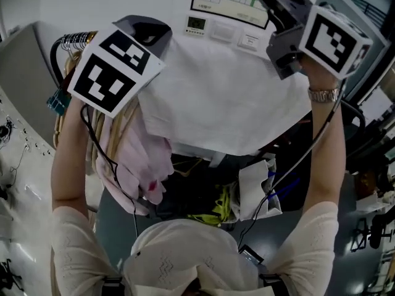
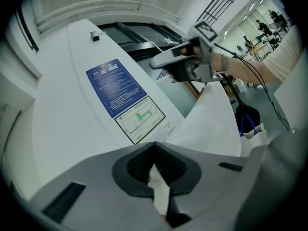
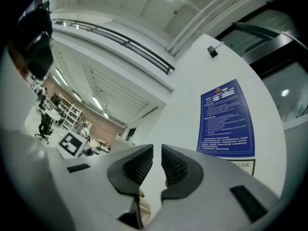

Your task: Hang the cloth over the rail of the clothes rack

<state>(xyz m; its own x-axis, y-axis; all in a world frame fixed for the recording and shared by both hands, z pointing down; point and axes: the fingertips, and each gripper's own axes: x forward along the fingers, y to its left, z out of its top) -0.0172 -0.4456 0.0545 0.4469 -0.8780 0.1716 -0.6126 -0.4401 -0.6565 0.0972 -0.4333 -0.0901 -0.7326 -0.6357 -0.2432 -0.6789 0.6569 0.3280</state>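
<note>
Cloth-hanging at the halfway mark: a person holds the white cloth spread high against the wall, above the clothes rack, and none of it is draped yet. The left gripper is clamped tight on one top corner, with a fold of white pinched between its pads. The right gripper shows only a narrow slit between its jaws and appears to nip the opposite corner, though white fabric and white wall are hard to separate there. Still to do, by the look of it: carry the sheet over the rail, which the cloth hides, lower it and release. Pink garments hang on the rack at left. Below, a white paper bag stands open, its contents out of sight. Beside it lies a dark jumble with a yellow-green item; whether a bin holds them cannot be told.
</note>
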